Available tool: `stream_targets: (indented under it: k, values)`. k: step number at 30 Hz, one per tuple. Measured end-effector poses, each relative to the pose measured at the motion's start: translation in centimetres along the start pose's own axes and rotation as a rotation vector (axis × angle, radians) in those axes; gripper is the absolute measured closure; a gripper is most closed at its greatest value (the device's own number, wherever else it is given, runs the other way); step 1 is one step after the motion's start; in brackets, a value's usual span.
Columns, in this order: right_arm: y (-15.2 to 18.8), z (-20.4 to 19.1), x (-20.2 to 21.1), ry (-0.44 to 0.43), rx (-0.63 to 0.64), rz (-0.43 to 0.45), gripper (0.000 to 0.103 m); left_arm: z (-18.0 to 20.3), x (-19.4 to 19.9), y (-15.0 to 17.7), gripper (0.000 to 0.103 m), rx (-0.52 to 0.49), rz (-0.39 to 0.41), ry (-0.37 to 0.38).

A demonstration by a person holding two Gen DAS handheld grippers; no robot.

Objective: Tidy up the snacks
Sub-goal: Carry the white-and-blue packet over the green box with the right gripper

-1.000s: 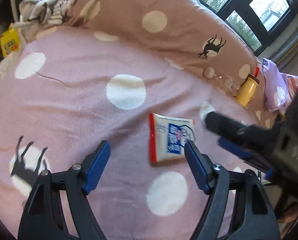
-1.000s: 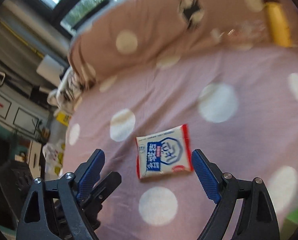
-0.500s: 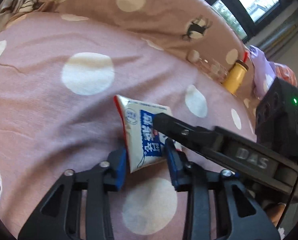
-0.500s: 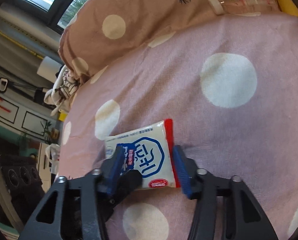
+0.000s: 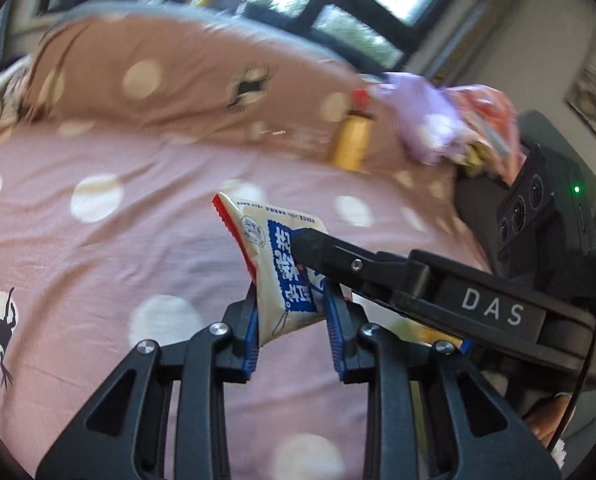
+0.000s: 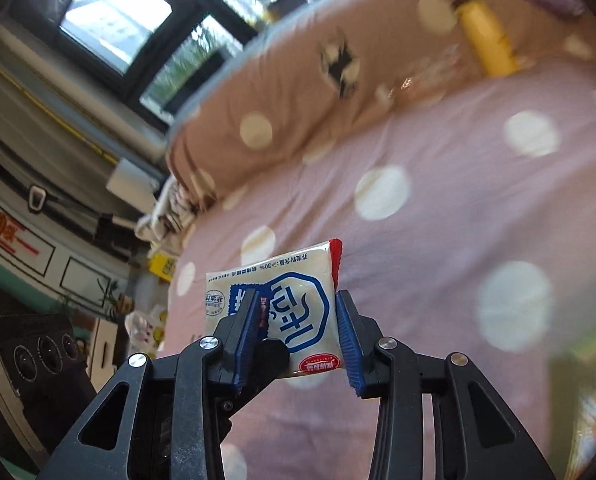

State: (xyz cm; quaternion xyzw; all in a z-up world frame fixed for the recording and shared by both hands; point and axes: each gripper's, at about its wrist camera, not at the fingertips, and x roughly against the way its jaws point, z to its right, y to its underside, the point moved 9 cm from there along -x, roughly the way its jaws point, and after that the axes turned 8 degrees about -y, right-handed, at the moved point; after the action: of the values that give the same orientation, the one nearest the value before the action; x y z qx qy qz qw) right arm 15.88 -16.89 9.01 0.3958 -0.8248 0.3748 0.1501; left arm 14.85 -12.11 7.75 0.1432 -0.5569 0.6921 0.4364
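A white snack packet with blue print and a red edge hangs in the air above the pink dotted bedspread. My left gripper is shut on its lower part. From the right, a black finger of my right gripper lies across the packet's face. In the right wrist view the same snack packet sits between the blue pads of my right gripper, which is shut on it. The left gripper's fingertip shows just under the packet there.
A brown dotted duvet is bunched along the far side of the bed. Against it lie a yellow bottle and a clear bottle, with a lilac bundle and colourful bags at the right. Windows stand behind the bed.
Both grippers went from wide open around the packet lying on the bed to shut on it. They then lifted it clear, and both views swung up toward the window.
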Motion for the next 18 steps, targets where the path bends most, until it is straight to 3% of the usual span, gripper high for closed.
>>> stream_targets:
  k: [9, 14, 18]
  values:
    - [4.9, 3.7, 13.9, 0.165, -0.055, 0.172, 0.062, 11.6, 3.0, 6.2, 0.075, -0.181, -0.034, 0.14]
    - [7.1, 7.2, 18.5, 0.262, -0.123, 0.233, 0.062, 16.7, 1.9, 9.8, 0.075, -0.266, -0.096, 0.194]
    - [8.3, 10.4, 20.6, 0.29, -0.193, 0.255, 0.062, 19.2, 0.8, 12.0, 0.074, -0.334, -0.13, 0.217]
